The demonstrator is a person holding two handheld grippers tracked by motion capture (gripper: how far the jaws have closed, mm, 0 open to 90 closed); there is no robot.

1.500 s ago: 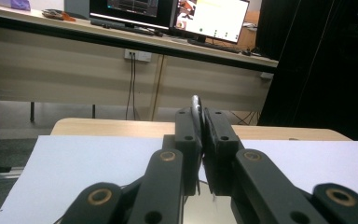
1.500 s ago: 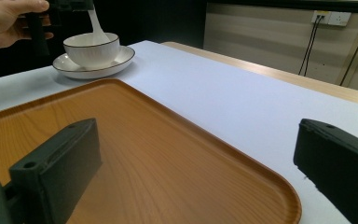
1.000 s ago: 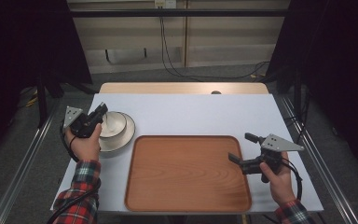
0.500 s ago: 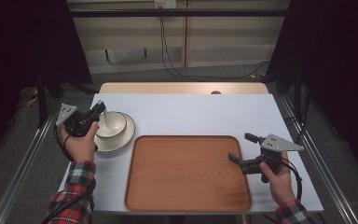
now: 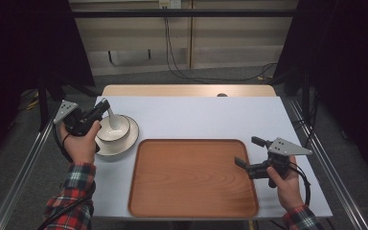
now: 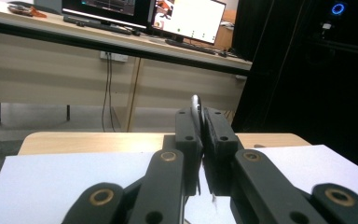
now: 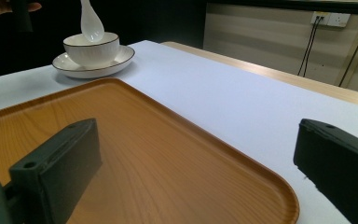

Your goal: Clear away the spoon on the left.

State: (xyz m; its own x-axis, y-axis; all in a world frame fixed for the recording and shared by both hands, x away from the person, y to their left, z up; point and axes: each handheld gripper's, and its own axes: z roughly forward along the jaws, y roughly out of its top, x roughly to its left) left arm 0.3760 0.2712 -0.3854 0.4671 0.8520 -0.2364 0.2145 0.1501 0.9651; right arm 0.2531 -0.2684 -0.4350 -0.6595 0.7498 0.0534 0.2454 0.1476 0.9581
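A white ceramic spoon (image 5: 111, 118) hangs handle-up over a white bowl (image 5: 117, 130) that stands on a white plate (image 5: 126, 143) at the table's left. My left gripper (image 5: 104, 105) is shut on the spoon's handle (image 6: 196, 104), which shows as a thin edge between the jaws. In the right gripper view the spoon (image 7: 92, 23) has its scoop end down at the rim of the bowl (image 7: 91, 49). My right gripper (image 5: 247, 151) stands open over the right edge of the wooden tray (image 5: 191, 178), with nothing between its jaws (image 7: 196, 154).
The tray (image 7: 144, 149) lies bare at the front middle of the white tabletop (image 5: 206, 117). The plate (image 7: 114, 59) sits just off its far left corner. Metal rails run along both table sides, and cables hang behind the far edge.
My left gripper has risen with the spoon, drawing it up out of the bowl. The right gripper has stayed where it was.
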